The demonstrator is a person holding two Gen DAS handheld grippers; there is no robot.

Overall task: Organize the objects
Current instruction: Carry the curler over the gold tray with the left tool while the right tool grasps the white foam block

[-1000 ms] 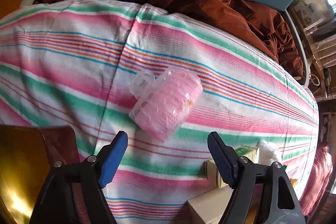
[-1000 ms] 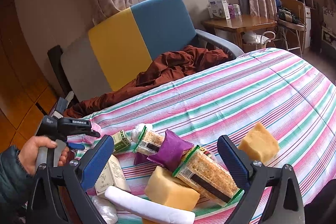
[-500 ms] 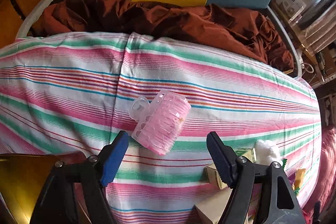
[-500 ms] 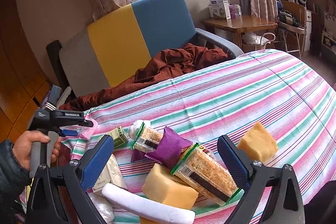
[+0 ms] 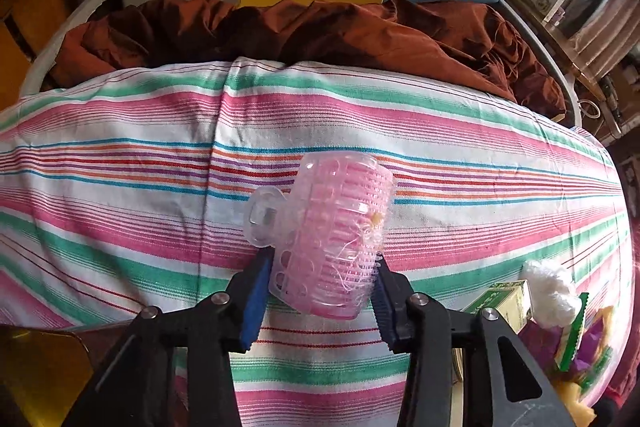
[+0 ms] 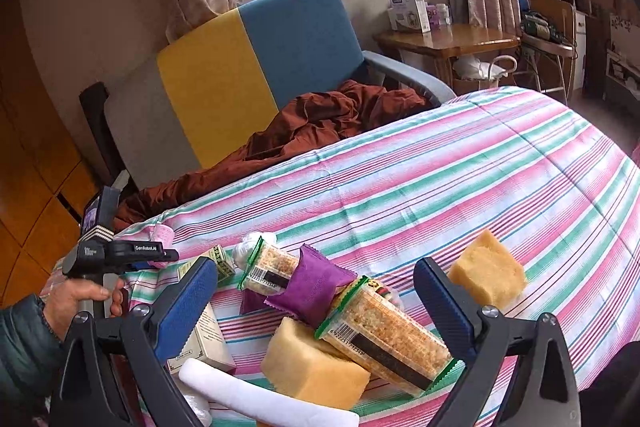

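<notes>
Striped bedsheet (image 6: 460, 163) — snack packets (image 6: 384, 331); sponges (image 6: 486, 273)

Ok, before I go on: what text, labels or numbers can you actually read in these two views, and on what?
"GenRobot.AI": on the left gripper body, right wrist view.
"6922517712348", partly blurred: barcode digits on the near cracker pack.
Far cracker pack barcode: too small.
Green box, cream box, white box on the side table: print unreadable.

A translucent pink hair roller (image 5: 336, 235) with a clear clip at its side lies on the striped bedspread (image 5: 120, 163) — apart from a heap of yellow sponges (image 6: 312, 367), cracker packs (image 6: 384, 335), a purple pouch (image 6: 308, 283) and small boxes (image 6: 204, 343).
</notes>
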